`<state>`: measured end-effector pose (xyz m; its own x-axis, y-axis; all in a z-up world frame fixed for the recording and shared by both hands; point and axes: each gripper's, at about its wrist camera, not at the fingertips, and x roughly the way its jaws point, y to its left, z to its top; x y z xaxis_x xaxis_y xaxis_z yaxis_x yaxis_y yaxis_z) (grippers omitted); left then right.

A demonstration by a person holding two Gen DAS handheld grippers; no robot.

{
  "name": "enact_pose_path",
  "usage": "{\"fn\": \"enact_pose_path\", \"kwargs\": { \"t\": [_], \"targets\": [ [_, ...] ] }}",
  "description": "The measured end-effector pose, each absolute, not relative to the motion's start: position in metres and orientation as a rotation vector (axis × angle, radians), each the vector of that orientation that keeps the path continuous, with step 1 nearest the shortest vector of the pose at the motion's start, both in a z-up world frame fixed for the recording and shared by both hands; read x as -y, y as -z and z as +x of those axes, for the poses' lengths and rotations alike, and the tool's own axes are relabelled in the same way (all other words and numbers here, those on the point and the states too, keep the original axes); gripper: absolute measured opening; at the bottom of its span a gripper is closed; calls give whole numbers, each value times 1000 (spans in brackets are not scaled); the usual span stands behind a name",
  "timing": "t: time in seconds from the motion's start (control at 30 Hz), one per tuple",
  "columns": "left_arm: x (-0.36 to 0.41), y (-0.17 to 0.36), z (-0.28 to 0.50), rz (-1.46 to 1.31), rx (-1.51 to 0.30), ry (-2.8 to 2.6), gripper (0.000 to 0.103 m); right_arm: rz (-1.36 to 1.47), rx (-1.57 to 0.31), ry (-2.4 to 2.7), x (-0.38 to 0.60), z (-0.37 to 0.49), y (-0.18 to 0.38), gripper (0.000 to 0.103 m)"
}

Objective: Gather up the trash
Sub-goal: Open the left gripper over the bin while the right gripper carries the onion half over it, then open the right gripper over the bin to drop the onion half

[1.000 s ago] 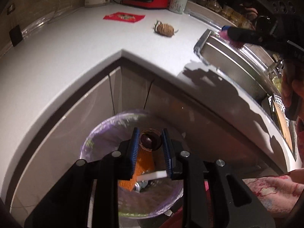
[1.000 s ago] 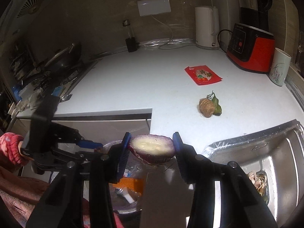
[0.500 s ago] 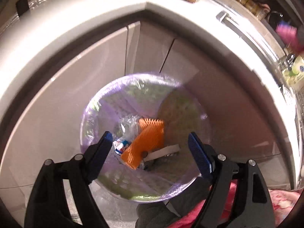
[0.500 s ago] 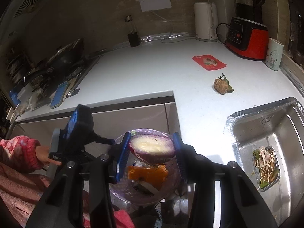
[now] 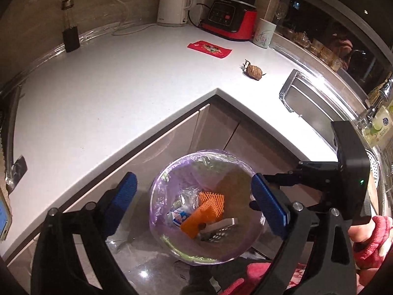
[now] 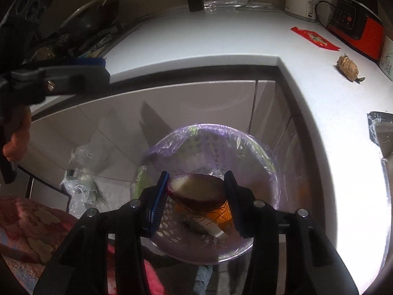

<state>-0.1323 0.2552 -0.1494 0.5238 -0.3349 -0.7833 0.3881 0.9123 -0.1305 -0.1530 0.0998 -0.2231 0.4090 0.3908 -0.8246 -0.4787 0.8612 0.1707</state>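
Biggest change in a sec: my left gripper (image 5: pixel 194 202) had a small dark round scrap pinched over the bin (image 5: pixel 157 196), now its jaws stand wide w/ nothing between them, so that piece is dropped and, I judge, one item is done. Left cam has also tipped up from the bin to take in the counter (image 5: pixel 98 93) again.

Right gripper (image 6: pixel 196 191) has gone from over the counter edge to right above the bin mouth, jaws narrow, clamped on the onion half (image 6: pixel 196 190). I judge release is next; it should fall straight in.

Bin sits just ahead of and below both jaw pairs, purple liner over the rim, orange mesh piece (image 5: pixel 203 211) and a wrapper inside.

Onion half: cut face pale cream, tilted up toward cam, skin dark purple-red, root hairs hanging under it, held by its sides between the pads.

Left to collect, well ahead of jaws on the counter: brown husk lump (image 5: pixel 253 70), red packet (image 5: pixel 210 49)
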Motion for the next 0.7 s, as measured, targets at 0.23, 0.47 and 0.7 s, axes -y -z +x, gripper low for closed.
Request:
{"fn": "enact_pose_path", "kwargs": {
  "t": [0.23, 0.47, 0.7],
  "targets": [
    [-265, 154, -129, 66, -952, 394, 90, -144, -1081, -534, -121, -140, 249, 84],
    [-266, 153, -126, 81, -950, 377, 90, -142, -1083, -507, -117, -138, 240, 94],
    [-250, 144, -113, 79, -928, 395, 92, -89, -968, -436, -82, -147, 183, 101]
  ]
}}
